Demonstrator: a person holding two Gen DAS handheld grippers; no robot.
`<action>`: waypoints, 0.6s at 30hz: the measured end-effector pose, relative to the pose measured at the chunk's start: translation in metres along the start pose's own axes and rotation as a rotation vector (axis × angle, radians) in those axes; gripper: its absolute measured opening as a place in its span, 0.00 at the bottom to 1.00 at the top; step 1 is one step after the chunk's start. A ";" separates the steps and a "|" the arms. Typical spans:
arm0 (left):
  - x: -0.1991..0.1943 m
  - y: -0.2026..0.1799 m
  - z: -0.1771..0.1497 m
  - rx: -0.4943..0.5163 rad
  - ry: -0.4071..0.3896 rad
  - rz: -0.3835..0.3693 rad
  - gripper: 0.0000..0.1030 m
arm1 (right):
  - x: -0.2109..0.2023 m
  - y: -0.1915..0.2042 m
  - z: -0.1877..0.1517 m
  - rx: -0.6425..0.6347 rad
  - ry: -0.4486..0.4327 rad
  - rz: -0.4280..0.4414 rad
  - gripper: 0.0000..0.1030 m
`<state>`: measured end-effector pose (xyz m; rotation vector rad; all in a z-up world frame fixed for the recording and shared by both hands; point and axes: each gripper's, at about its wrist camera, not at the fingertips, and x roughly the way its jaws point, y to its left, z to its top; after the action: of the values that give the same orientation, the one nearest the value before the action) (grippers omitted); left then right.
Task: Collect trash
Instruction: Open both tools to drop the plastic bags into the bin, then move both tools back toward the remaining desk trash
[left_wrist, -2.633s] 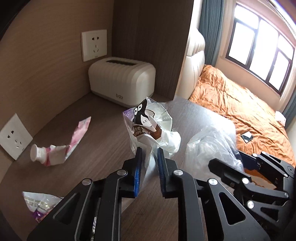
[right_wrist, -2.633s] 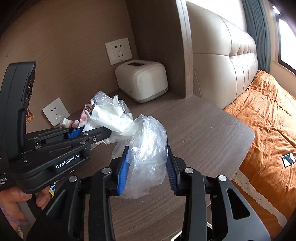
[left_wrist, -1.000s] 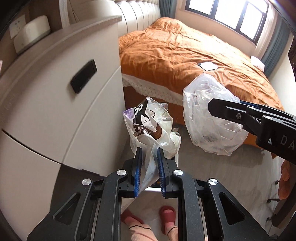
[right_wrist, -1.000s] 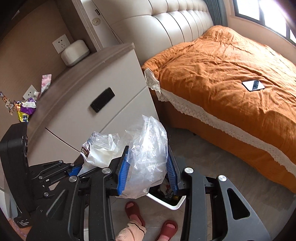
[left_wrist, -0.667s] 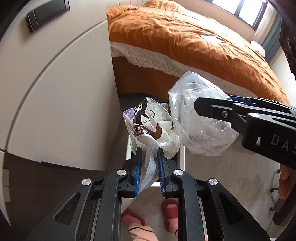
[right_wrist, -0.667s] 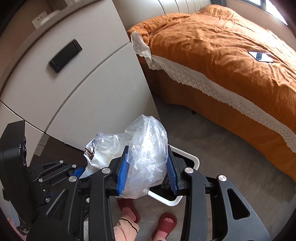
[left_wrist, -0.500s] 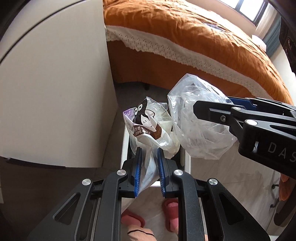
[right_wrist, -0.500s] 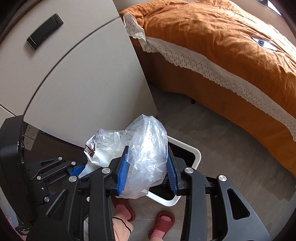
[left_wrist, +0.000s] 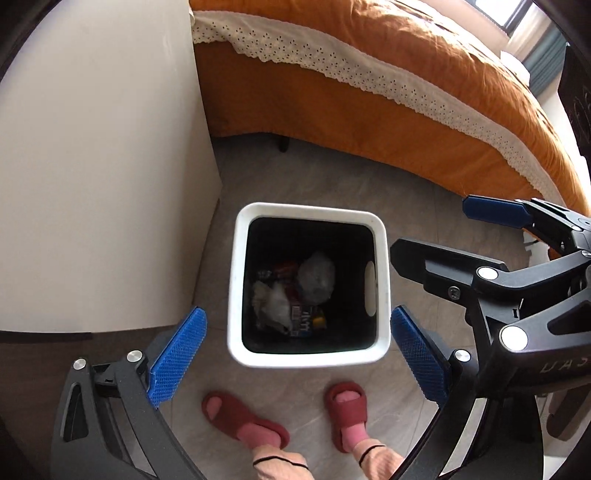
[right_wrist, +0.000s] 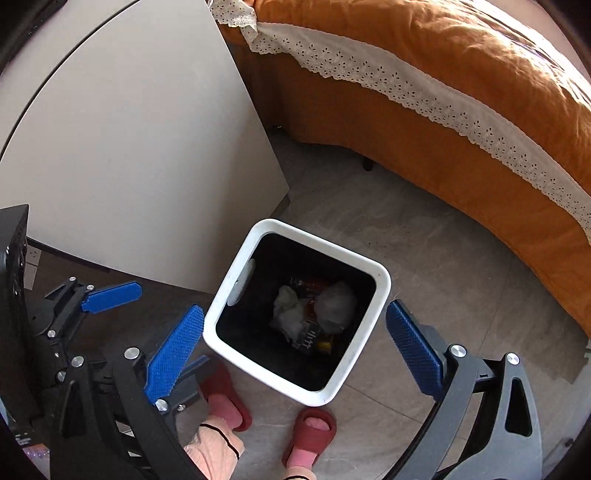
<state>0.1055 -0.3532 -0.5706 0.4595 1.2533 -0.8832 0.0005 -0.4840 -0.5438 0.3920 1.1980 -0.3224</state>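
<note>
A white-rimmed trash bin (left_wrist: 380, 295) with a black inside stands on the grey floor, also in the right wrist view (right_wrist: 229, 321). Inside lie the clear plastic bag (left_wrist: 317, 277) (right_wrist: 338, 304), the snack wrapper (left_wrist: 273, 306) (right_wrist: 290, 314) and other rubbish. My left gripper (left_wrist: 297, 354) hangs above the bin, open wide and empty. My right gripper (right_wrist: 291, 350) is open wide and empty above it too. It also shows at the right of the left wrist view (left_wrist: 436, 236).
The white bedside cabinet (left_wrist: 96, 166) stands left of the bin. The bed with an orange cover (left_wrist: 406, 74) and lace trim lies behind. The person's feet in red slippers (left_wrist: 243, 421) stand just in front of the bin.
Both grippers have opened wide. The snack wrapper and the clear plastic bag have dropped from them into the bin. Both views now look straight down on it.
</note>
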 end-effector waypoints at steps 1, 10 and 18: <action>-0.005 0.000 0.000 0.002 -0.004 -0.004 0.95 | -0.004 0.000 0.000 0.004 -0.004 0.000 0.95; -0.083 -0.001 0.013 -0.014 -0.100 0.021 0.95 | -0.069 0.017 0.020 0.002 -0.077 0.022 0.95; -0.187 -0.007 0.030 -0.064 -0.252 0.041 0.95 | -0.166 0.047 0.050 -0.044 -0.210 0.062 0.95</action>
<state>0.1082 -0.3190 -0.3841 0.3114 1.0343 -0.8361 0.0075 -0.4598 -0.3659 0.3476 0.9844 -0.2764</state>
